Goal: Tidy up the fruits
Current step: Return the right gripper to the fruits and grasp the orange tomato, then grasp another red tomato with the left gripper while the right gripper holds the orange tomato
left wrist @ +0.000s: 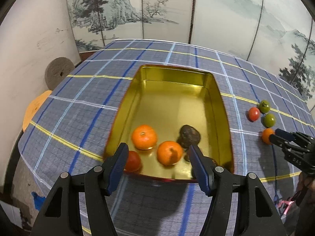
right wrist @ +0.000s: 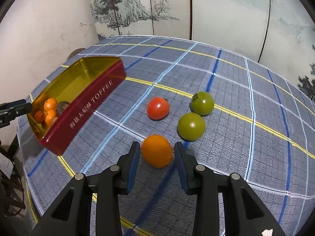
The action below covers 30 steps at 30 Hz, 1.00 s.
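Gold-lined tin (right wrist: 86,98) sits at the left of the checked cloth (right wrist: 236,102), holding two oranges (left wrist: 144,136), a red tomato (left wrist: 132,161) and a dark fruit (left wrist: 189,136). Left gripper (left wrist: 157,155) hangs over it, released. Farther right, right gripper (right wrist: 157,153) straddles an orange fruit (right wrist: 157,150), gaps showing beside both pads; a red (right wrist: 158,108) and two green tomatoes (right wrist: 191,126) lie beyond.

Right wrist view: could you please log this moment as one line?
right gripper around orange fruit, grip unclear | left gripper open over tin | red tomato on cloth
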Tool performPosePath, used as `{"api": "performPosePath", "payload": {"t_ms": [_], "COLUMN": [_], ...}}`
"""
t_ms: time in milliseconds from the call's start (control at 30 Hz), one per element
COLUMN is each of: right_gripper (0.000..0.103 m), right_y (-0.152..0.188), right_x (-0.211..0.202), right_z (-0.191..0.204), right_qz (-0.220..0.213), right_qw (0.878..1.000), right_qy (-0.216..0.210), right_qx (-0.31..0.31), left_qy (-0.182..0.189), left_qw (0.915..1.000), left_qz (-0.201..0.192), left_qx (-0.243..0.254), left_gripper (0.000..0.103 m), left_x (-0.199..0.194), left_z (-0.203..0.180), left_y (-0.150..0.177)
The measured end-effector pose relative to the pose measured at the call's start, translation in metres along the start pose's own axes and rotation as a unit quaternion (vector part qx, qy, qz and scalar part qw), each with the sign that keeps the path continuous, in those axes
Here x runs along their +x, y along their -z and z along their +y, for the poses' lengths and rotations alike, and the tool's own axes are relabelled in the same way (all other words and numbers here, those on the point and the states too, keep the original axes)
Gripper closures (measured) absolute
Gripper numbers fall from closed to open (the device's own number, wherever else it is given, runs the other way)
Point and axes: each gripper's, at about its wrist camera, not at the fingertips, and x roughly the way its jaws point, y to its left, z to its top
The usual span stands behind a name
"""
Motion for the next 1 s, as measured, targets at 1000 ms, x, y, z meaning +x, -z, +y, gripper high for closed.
{"api": "performPosePath", "payload": {"t_ms": [1000], "right_gripper": [0.071], "right_y": [0.011], "right_x": [0.009], "right_z": [-0.012], "right_qz": [-0.008], "right_qw": [1.0], "right_qy": [0.029], "right_qx": [-0.002], "left_qy": [0.061], "left_qw": [0.995], "left_qz": [0.017], "left_qx": [0.076], "left_gripper": [0.039], "left_x": [0.018], "left_z": [-0.102], "left_y": [-0.011]}}
